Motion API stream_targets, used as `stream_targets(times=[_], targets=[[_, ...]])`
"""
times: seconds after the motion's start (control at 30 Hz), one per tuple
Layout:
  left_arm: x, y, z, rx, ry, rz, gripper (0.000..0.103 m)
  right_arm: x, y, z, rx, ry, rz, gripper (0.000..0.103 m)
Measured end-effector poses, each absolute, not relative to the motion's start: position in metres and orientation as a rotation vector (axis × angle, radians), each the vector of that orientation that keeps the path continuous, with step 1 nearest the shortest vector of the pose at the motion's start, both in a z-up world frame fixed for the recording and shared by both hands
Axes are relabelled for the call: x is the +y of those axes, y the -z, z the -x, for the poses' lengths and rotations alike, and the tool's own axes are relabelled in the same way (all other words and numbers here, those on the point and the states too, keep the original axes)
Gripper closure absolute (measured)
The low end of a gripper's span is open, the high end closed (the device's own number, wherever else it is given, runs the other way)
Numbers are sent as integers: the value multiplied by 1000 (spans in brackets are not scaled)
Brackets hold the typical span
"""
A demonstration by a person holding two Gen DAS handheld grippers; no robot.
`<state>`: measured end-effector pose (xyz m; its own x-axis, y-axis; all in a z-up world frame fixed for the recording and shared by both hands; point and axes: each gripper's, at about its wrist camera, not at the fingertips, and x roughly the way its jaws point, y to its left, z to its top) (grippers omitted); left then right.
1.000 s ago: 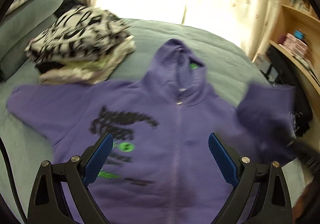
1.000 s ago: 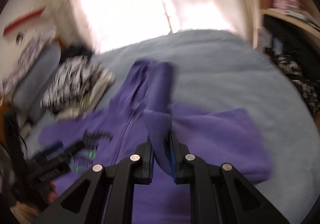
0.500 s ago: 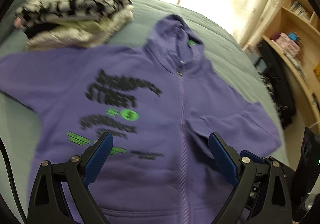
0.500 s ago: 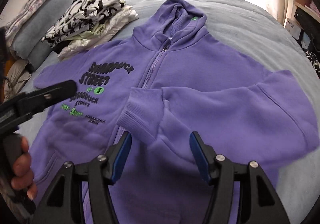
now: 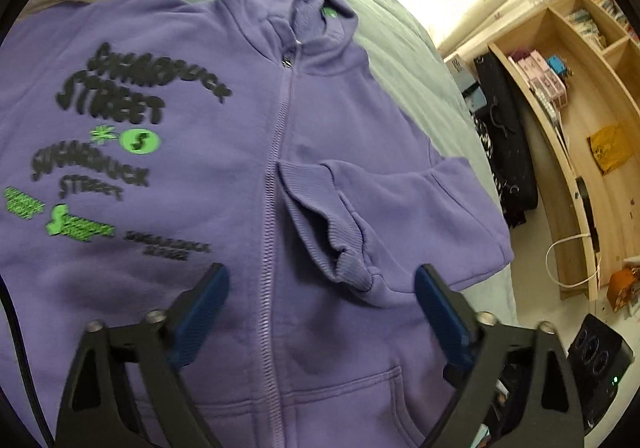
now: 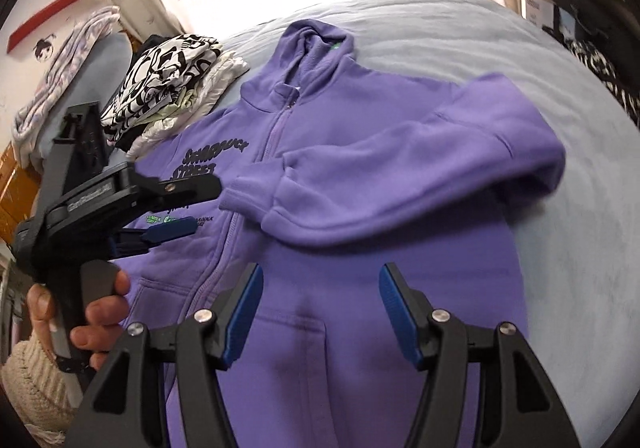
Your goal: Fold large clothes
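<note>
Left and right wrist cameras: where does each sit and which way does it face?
Left wrist: on the left gripper, aimed down at the purple zip hoodie; its closing jaws stand empty over the hem.
Right wrist: on the right gripper, aimed down; open jaws, the left gripper and hand show.
Shared: hoodie, folded sleeve, bed.

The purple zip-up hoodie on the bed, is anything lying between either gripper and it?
Nothing visible does. The left gripper, jaws closing with nothing between them, and the open right gripper both hover directly over the purple zip-up hoodie. The stack of folded clothes sits apart, beside its shoulder.
</note>
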<state>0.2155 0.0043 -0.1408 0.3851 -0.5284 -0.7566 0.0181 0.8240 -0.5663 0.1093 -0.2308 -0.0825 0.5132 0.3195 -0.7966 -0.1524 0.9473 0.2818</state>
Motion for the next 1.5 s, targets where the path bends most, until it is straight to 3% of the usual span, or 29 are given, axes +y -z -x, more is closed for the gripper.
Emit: stream_targets(times=[0.03,0.13,0.2,0.23,0.47,0.67,0.8,0.87,1.03,1.2,1.5], targets=[[-2,144,-219,1143,372,510,22,-232,84,-107,995,-284,-188,42],[-14,151,-230,1178,367,496,44,-233,87,-102,992,-277,-183,42],[-23,152,-236,1191,364,471,92,-234,88,-98,989,-272,-177,42],[-29,151,-238,1195,366,446,95,-235,88,-97,988,-272,-177,42],[-58,62,-236,877,327,113,96,-249,88,-93,974,-247,-197,42],[-16,11,-236,664,187,7,96,-260,85,-93,952,-229,-216,42],[23,46,-257,739,106,-2,94,-260,89,-97,966,-216,-197,42],[36,84,-273,856,71,4,86,-263,94,-104,989,-209,-197,42],[65,135,-287,1012,117,172,78,-279,96,-130,1019,-204,-249,42],[72,142,-291,987,126,230,49,-312,91,-185,1033,-181,-360,38],[56,159,-324,1079,111,120,43,-357,118,-297,1050,-63,-472,38]])
